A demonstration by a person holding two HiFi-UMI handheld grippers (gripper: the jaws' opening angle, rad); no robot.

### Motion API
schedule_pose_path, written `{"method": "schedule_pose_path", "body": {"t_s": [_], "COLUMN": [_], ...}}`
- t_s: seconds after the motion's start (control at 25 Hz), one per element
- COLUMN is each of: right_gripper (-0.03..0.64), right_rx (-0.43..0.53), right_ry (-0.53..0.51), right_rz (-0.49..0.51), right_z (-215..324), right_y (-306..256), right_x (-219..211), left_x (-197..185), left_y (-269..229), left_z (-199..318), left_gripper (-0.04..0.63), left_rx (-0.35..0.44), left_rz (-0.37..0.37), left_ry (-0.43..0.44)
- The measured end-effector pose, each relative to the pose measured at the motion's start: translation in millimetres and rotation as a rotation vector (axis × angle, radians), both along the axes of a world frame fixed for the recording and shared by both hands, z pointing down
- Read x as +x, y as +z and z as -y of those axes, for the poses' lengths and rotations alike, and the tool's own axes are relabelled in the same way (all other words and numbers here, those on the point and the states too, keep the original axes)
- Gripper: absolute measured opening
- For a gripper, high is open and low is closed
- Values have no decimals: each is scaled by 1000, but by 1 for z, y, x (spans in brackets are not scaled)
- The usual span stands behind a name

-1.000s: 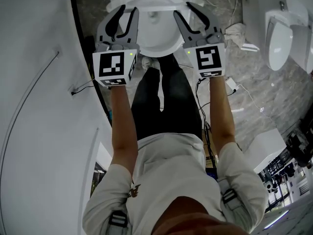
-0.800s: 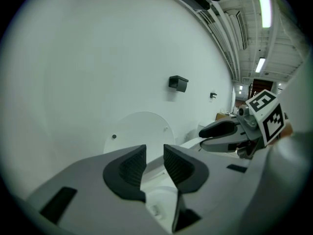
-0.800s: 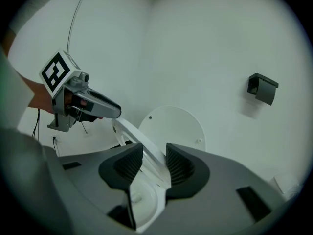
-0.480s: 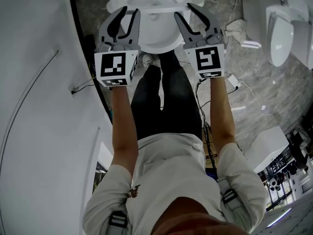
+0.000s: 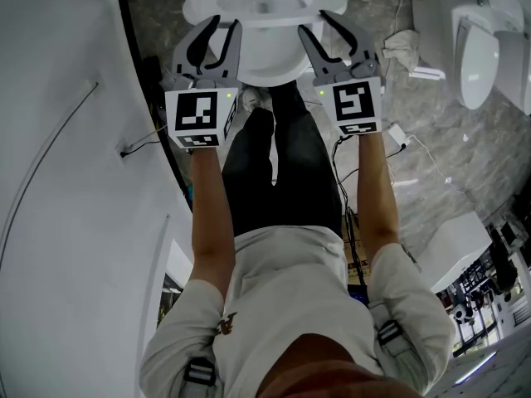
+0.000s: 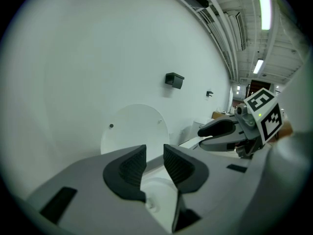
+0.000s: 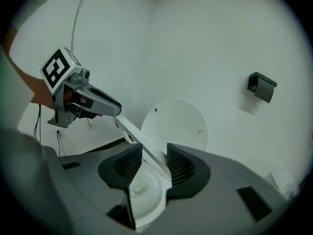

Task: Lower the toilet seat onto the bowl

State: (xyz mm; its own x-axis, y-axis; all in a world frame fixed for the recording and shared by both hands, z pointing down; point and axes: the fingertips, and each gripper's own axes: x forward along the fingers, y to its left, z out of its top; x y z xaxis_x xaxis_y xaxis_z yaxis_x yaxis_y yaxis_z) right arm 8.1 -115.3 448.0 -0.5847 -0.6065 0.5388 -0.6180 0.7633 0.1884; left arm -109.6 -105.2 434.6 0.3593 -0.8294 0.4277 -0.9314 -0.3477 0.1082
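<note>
The white toilet (image 5: 267,63) stands at the top of the head view, its round lid (image 7: 175,124) upright against the wall. The thin white seat (image 7: 145,148) runs edge-on from my left gripper's tip (image 7: 113,109) to between my right gripper's (image 7: 154,164) pads, above the bowl (image 7: 141,195). The right jaws are opening with the seat rim still between them, a gap showing on one side. My left gripper (image 6: 154,163) stands open over the bowl (image 6: 159,196), at the seat's front rim. In the head view both grippers (image 5: 211,40) (image 5: 332,36) hover at the toilet's front.
A curved white wall (image 5: 66,181) closes in on the left. A second toilet (image 5: 477,52) stands at the right, with a cloth (image 5: 402,50) and cables (image 5: 398,143) on the stone floor. A black fixture (image 7: 261,87) hangs on the wall. The person's dark trousers (image 5: 274,164) are below.
Both grippers have edged slightly back from the toilet, which now sits higher in the head view. Their fingers stay apart.
</note>
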Motion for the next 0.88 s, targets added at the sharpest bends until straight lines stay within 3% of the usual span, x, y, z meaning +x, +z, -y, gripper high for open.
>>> {"method": "schedule_pose_path", "body": {"t_s": [0.64, 0.88], "right_gripper": [186, 187], "right_rx": [-59, -84], "right_ry": [27, 45], "right_rz": [9, 77], "right_z": [-39, -50], "right_y": [21, 22], "right_x": [7, 12], "left_x": [5, 9], "left_y": [23, 29], "left_z": [-37, -45], "left_gripper": [107, 107], "left_rx": [-50, -61], "left_rz": [-14, -17], "left_ry": [21, 23]}}
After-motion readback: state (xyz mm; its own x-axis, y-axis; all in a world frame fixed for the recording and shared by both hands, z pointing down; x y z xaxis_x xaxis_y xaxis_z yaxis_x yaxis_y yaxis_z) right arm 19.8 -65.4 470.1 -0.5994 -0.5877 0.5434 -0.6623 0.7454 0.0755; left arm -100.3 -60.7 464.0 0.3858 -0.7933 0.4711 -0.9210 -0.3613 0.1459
